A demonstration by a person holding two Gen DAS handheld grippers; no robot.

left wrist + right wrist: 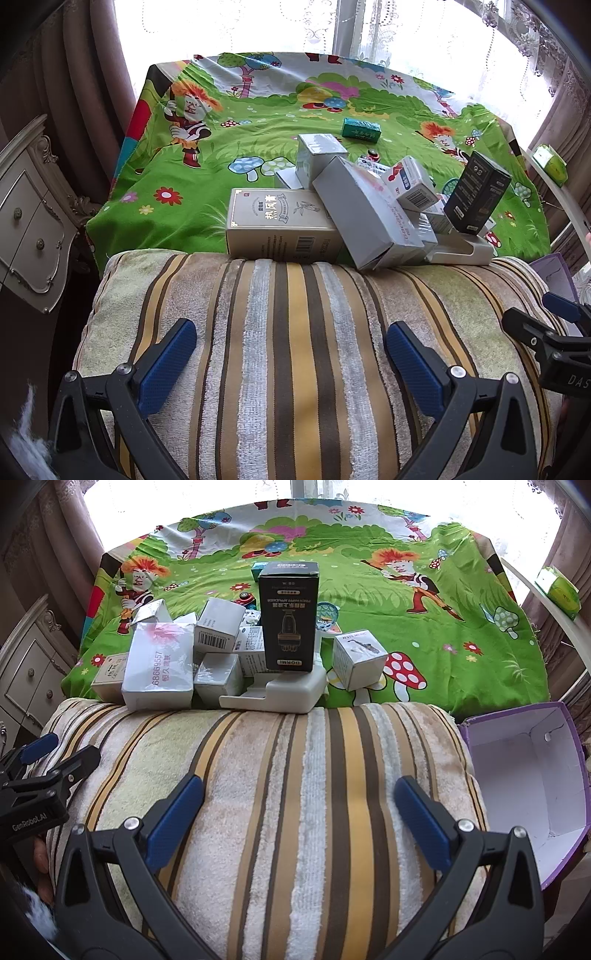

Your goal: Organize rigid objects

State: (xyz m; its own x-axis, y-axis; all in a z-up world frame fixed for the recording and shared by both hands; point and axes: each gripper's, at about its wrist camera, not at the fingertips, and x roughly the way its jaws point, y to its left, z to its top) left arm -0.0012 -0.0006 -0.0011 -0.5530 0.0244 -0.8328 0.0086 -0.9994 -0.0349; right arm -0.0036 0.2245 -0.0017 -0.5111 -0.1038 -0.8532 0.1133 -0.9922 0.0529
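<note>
purple box (554,805) holds nothing | left gripper (291,354), right gripper (299,812) agape

Jumbled pile of small cartons (159,664) beside upright black box (288,616) on cartoon cloth.

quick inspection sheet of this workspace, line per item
surface: cartoon-print green cloth over the table, with a striped towel-covered cushion at the near edge
job's things: a jumbled pile of small boxes; black box upright on a white plastic holder, large grey box leaning on others, beige box on its side, cube box apart to the right, teal box lying alone farther back
clutter: open purple carton, empty, to the right of the cushion
grippers: left gripper and right gripper both open, holding nothing, above the cushion
cables: nothing seen
surroundings: bright window with curtains, ornate white cabinet at left
</note>
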